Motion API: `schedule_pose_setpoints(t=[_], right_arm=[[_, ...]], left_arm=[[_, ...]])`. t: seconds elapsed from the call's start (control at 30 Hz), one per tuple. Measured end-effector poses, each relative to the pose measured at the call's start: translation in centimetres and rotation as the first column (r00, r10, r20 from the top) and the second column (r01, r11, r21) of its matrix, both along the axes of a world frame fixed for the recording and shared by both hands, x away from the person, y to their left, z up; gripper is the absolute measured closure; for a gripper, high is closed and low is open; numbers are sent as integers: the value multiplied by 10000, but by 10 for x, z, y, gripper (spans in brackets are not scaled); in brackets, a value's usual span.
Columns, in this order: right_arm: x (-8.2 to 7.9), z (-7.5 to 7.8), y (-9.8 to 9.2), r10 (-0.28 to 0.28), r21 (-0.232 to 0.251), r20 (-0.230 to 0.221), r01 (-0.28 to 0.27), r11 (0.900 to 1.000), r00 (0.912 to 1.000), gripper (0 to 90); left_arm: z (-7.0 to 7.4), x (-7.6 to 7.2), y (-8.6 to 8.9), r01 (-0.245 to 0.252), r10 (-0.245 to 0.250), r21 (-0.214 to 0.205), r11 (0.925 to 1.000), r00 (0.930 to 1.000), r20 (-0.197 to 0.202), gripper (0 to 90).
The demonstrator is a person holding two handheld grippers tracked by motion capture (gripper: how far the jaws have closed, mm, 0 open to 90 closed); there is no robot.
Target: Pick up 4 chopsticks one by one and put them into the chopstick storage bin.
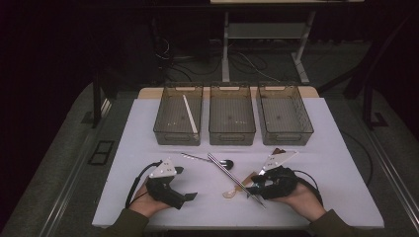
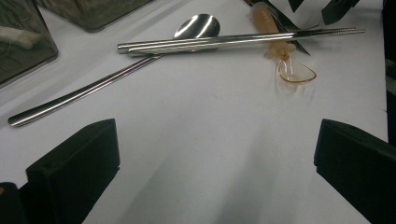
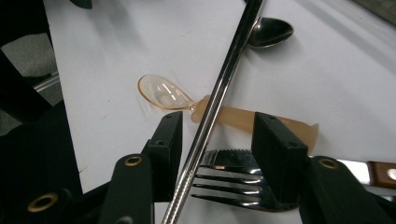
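A pair of metal chopsticks (image 1: 232,175) (image 2: 233,39) lies slantwise across the middle of the white mat. It rests over an amber plastic spoon (image 1: 229,193) (image 2: 292,70) (image 3: 163,93). My right gripper (image 1: 249,190) (image 3: 217,135) straddles the chopsticks (image 3: 224,79): they run up between its jaws with a gap on each side, so it is open. A steel fork (image 3: 229,182) lies under those jaws, next to a wooden knife handle (image 3: 383,172). A metal spoon (image 1: 228,162) (image 2: 196,25) (image 3: 271,31) lies farther back. My left gripper (image 1: 185,182) (image 2: 215,168) rests open on bare mat, with nothing between its jaws.
Three clear bins stand in a row at the back: left (image 1: 168,123), middle (image 1: 232,133), right (image 1: 285,136). A white stick (image 1: 189,116) lies in the left one. The mat's front edge runs just below both hands.
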State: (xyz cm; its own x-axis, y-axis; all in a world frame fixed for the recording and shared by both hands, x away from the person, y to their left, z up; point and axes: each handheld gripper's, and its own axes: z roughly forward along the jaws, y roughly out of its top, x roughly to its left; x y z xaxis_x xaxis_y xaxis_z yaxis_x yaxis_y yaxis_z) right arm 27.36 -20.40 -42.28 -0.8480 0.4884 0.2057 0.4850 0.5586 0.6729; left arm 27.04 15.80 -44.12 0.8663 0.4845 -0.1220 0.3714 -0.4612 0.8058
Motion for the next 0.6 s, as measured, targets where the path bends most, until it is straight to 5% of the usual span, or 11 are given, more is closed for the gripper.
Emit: schedule_pose_setpoints(t=[0.6], right_arm=[[1, -15, 18, 50, -689, -663, -96, 9976, 9978, 691]], left_arm=[[0, 0, 0, 3, -3, 27, 10000, 10000, 2, 0]])
